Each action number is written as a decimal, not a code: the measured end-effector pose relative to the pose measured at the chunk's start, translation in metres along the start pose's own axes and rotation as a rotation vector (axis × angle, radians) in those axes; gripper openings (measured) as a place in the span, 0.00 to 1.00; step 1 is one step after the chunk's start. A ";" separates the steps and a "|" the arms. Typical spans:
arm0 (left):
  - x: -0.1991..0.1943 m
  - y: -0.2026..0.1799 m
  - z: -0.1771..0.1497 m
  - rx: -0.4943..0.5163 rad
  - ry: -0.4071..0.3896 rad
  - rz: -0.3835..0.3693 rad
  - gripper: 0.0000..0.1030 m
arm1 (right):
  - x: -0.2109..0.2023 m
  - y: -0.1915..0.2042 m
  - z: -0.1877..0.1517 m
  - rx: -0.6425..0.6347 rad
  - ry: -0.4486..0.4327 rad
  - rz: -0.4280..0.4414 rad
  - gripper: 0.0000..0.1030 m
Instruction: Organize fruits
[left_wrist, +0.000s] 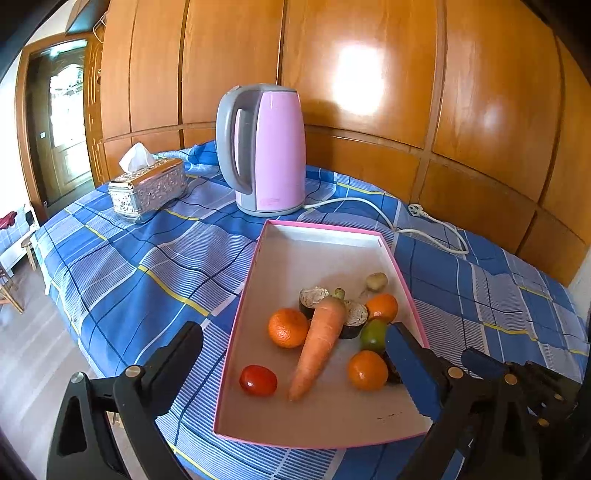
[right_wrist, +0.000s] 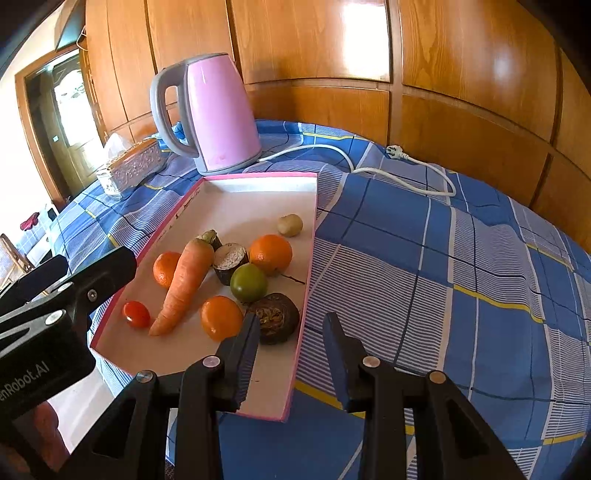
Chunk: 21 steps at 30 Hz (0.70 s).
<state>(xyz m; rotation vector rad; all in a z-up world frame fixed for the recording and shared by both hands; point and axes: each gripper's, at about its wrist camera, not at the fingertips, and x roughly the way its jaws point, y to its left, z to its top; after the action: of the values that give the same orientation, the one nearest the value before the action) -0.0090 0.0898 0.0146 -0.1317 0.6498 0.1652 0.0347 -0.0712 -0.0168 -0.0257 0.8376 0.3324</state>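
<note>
Hovering over the near end of the pink-rimmed tray (left_wrist: 321, 227), the left gripper (left_wrist: 293, 343) is spread wide and grasps nothing. One finger hangs outside the tray's 9 o'clock wall and the other is above its 3 o'clock side. The right gripper (right_wrist: 293, 332) is parted more narrowly and straddles the tray's 3 o'clock wall, and neither pad appears to press on it. The carrot (left_wrist: 319, 343) lies lengthwise in the tray's middle. A cherry tomato (left_wrist: 258, 380) sits at its 7 o'clock, one orange (left_wrist: 288, 328) at 9 o'clock, and a green fruit (left_wrist: 373, 334) at 3 o'clock. A dark wrinkled fruit (right_wrist: 275, 321) rests just beside the right gripper's inner finger. At the tray's 12 o'clock stands a pink kettle (left_wrist: 269, 147) on the blue plaid cloth (left_wrist: 147, 277).
</note>
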 end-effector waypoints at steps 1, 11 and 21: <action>0.000 0.001 0.000 -0.003 0.001 0.001 0.97 | 0.000 0.000 0.000 -0.001 -0.001 0.000 0.35; -0.001 0.000 0.000 -0.005 0.001 0.001 0.97 | -0.002 0.002 0.001 -0.007 -0.009 -0.003 0.35; -0.003 -0.001 -0.006 -0.012 0.009 0.007 0.97 | -0.002 -0.005 0.008 -0.024 -0.022 -0.010 0.35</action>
<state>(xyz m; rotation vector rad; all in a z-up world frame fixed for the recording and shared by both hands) -0.0145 0.0873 0.0114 -0.1415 0.6584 0.1749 0.0408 -0.0753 -0.0103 -0.0485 0.8110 0.3329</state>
